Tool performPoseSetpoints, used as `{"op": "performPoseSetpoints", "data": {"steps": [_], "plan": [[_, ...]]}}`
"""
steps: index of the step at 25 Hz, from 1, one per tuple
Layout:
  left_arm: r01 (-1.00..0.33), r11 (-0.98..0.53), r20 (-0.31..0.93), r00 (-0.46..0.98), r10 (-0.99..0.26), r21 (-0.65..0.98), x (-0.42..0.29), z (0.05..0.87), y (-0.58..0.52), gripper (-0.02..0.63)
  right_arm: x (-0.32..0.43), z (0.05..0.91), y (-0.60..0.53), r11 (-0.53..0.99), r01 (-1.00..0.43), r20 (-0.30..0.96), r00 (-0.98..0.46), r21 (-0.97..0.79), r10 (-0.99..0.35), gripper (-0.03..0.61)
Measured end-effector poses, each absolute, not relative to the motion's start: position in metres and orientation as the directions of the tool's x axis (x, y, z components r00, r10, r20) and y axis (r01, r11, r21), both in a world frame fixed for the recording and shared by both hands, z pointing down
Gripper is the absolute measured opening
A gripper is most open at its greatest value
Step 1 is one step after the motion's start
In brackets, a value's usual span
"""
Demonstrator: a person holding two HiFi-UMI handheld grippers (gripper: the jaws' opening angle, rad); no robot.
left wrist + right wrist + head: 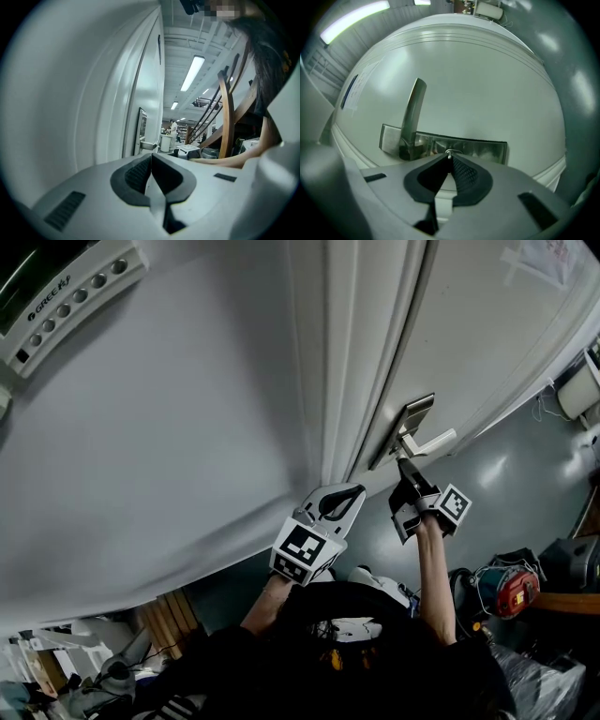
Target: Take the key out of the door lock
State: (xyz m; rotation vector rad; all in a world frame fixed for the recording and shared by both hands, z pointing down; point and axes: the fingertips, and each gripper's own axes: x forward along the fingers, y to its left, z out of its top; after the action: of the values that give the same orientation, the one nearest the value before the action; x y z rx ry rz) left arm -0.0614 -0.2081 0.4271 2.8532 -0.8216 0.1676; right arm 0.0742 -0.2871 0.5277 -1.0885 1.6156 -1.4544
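Note:
A white door [478,343] carries a metal lock plate [405,427] with a lever handle [427,442]. My right gripper [403,465] is held level with its tips right against the plate below the handle. In the right gripper view the plate [483,149] and the handle [412,110] fill the middle. There the right gripper [449,158] is shut, with a small silver key [449,152] pinched at its tips against the plate. Whether the key sits in the lock I cannot tell. My left gripper [352,491] hangs shut and empty beside the door frame, and the left gripper [151,155] is aimed along the door.
A white wall [150,437] lies left of the door frame, with an air-conditioner unit [66,292] at the top left. Tools and a red-and-grey machine [506,589] stand on the floor at the right. Wooden frames [228,117] lean behind my left gripper.

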Motion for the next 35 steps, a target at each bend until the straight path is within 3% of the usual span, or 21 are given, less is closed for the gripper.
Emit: {"op": "performPoseSetpoints", "data": {"steps": [4, 20, 35], "plan": [[-0.528, -0.838, 0.148, 0.848, -0.509, 0.139, -0.06, 0.427, -0.208, 0.009, 0.095, 0.532, -0.255, -0.007, -0.013, 0.011, -0.354, -1.0, -0.935, 0.02], [-0.434, -0.887, 0.16, 0.897, -0.411, 0.158, -0.009, 0.436, -0.181, 0.009, 0.149, 0.51, -0.183, 0.048, -0.201, 0.009, -0.273, -0.979, -0.962, 0.02], [-0.543, -0.828, 0.208, 0.834, -0.511, 0.143, 0.044, 0.435, -0.123, 0.009, 0.184, 0.483, -0.131, 0.122, -0.227, -0.03, -0.373, -0.966, -0.927, 0.02]]}}
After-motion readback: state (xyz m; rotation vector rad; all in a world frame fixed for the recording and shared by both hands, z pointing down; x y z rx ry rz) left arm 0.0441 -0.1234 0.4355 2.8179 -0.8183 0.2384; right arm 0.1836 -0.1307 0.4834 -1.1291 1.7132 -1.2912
